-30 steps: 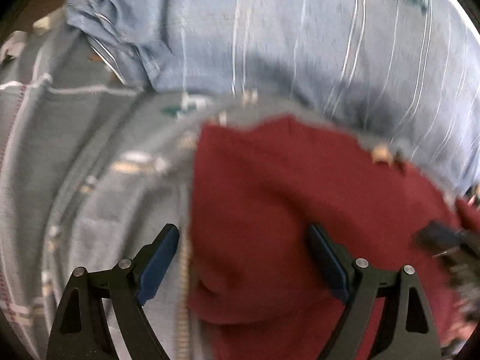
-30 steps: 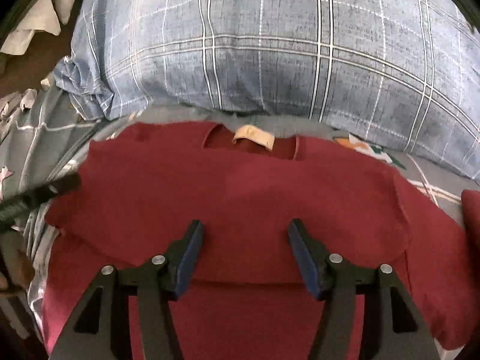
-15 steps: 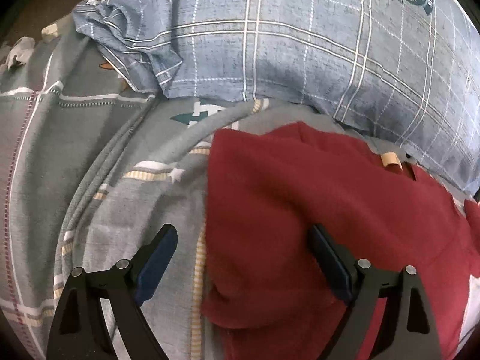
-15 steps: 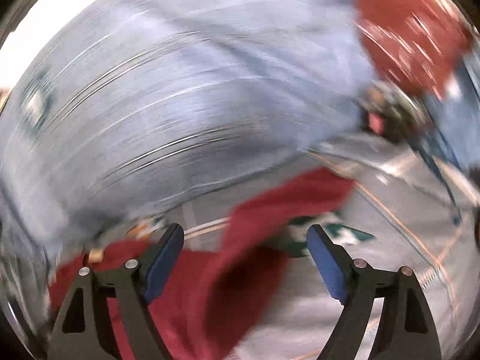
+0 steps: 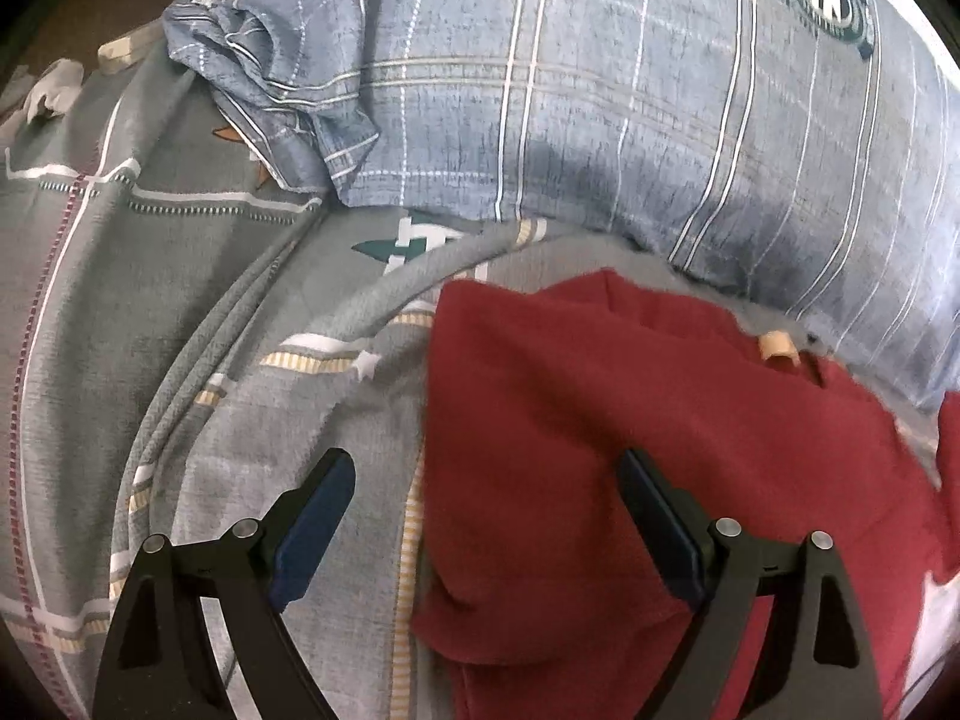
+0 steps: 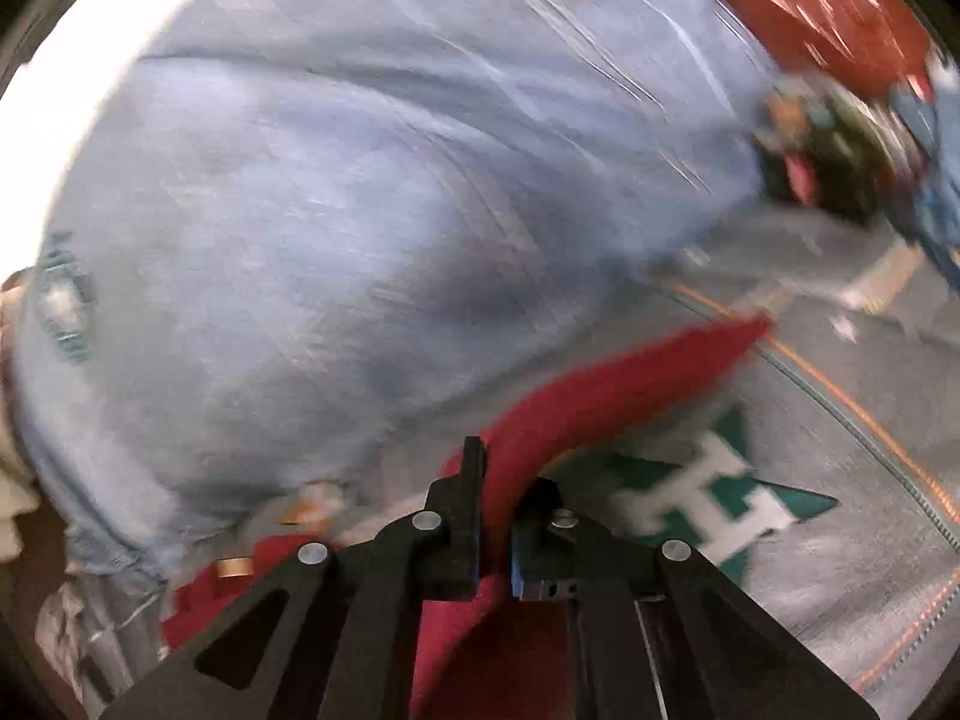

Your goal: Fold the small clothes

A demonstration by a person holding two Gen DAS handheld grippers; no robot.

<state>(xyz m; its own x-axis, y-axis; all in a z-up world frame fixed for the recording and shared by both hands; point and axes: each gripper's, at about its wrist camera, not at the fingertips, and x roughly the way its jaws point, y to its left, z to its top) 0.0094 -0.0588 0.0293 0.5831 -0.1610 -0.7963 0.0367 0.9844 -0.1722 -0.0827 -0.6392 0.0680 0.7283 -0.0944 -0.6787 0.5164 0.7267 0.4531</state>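
Note:
A dark red shirt (image 5: 630, 450) lies on the grey patterned bedsheet (image 5: 150, 312), its neck label (image 5: 777, 348) toward the blue plaid pillow. My left gripper (image 5: 486, 480) hovers open over the shirt's left edge, one finger above the sheet, the other above the red cloth. In the blurred right wrist view my right gripper (image 6: 501, 474) is shut on a fold of the red shirt (image 6: 612, 384), whose sleeve stretches out to the upper right of the jaws.
A large blue plaid pillow (image 5: 630, 120) fills the far side, close behind the shirt; it also looms in the right wrist view (image 6: 360, 228). A blurred heap of red and blue items (image 6: 840, 60) sits far right. The sheet's green emblem (image 6: 720, 498) lies beside the sleeve.
My right gripper swung from over the shirt's middle to its right sleeve, rolled over, and closed on the red cloth. The left gripper stayed nearly still and open.

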